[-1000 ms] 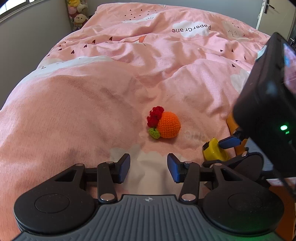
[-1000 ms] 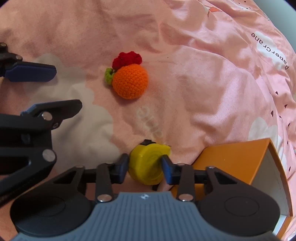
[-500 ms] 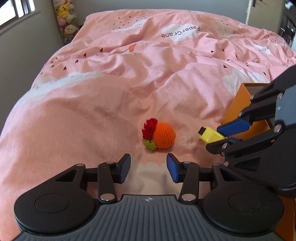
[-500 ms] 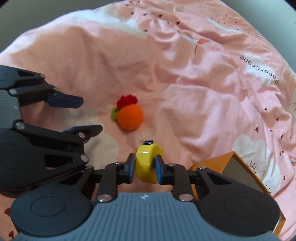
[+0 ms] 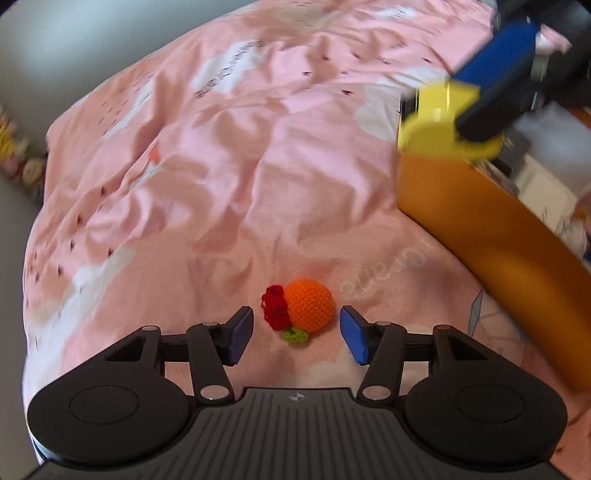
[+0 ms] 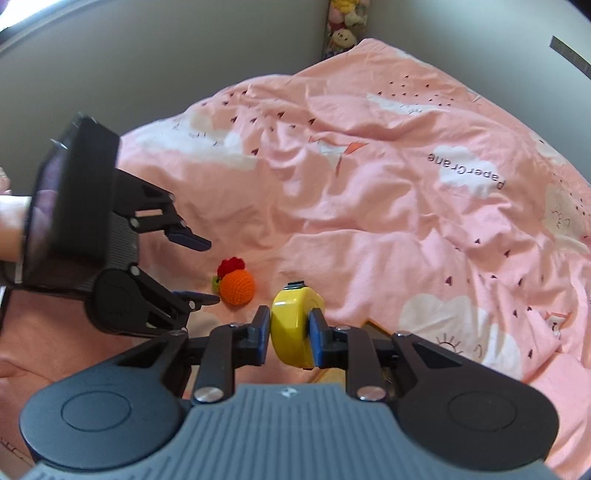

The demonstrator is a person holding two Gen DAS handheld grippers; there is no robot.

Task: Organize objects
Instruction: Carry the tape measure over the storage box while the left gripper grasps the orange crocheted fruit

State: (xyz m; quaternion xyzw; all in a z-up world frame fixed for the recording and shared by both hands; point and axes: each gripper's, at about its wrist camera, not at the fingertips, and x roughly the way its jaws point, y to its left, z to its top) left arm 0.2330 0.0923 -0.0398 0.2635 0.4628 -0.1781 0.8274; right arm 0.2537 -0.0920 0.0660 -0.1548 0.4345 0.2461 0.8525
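Note:
An orange crocheted ball with a red and green tuft [image 5: 305, 309] lies on the pink bed cover. My left gripper [image 5: 296, 332] is open, with the ball just ahead between its blue pads; it shows in the right wrist view [image 6: 199, 269] next to the ball [image 6: 236, 283]. My right gripper [image 6: 289, 332] is shut on a yellow tape measure [image 6: 295, 326] and holds it in the air above the near corner of an orange box [image 5: 480, 236]. The tape measure also shows in the left wrist view [image 5: 443, 122].
The wrinkled pink bed cover [image 6: 388, 206] with white clouds fills both views. Grey walls [image 6: 166, 66] border the bed on the far sides. Plush toys [image 6: 345, 22] sit in the far corner. The box holds some items [image 5: 543, 184], too blurred to name.
My right gripper has lifted the tape measure off the bed and carried it over the orange box. My left gripper has moved forward until the crocheted ball lies between its pads.

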